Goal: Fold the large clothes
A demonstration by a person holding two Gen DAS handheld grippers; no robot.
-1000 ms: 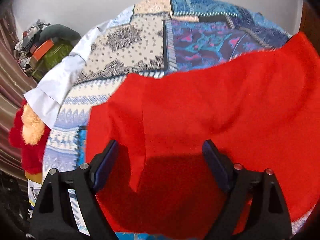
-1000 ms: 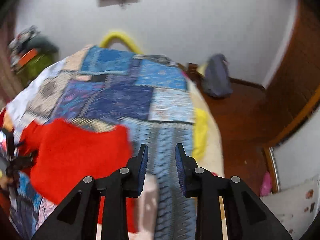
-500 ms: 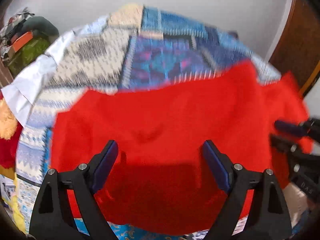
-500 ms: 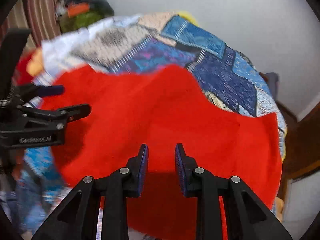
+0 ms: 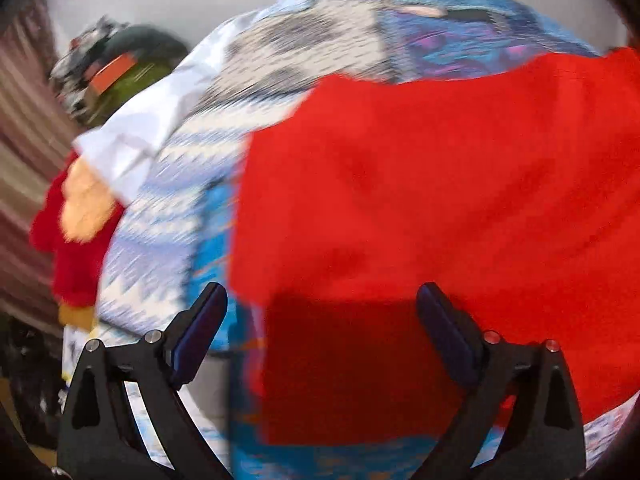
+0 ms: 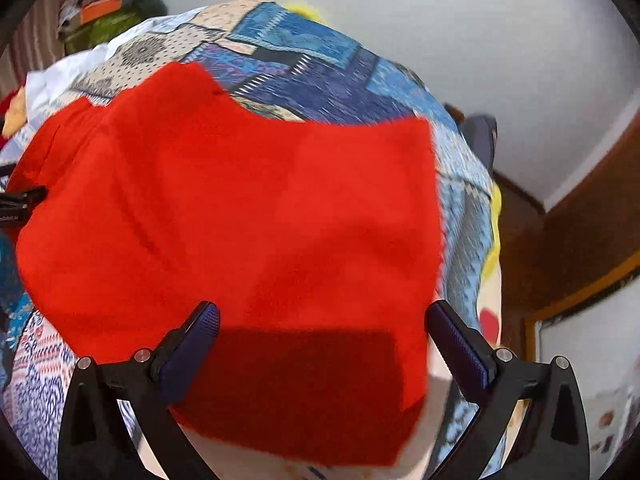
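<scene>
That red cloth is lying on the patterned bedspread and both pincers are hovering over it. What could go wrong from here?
Two things, I would guess.

1. The red garment lies flat on the patchwork bedspread. A tool closing on it could pinch the bedspread too.

2. Its near edge sits close to the bed's edge under the right tool, whose jaws are opening. A careless pull might drag it off.

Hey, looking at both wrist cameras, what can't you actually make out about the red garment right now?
- Red garment, left wrist view: motion blur hides folds and seams; its right part runs past the frame edge.
- Red garment's near hem, right wrist view: dark shadow between the opening right tool fingers.
- Left tool, right wrist view: cut off at the left edge.
</scene>
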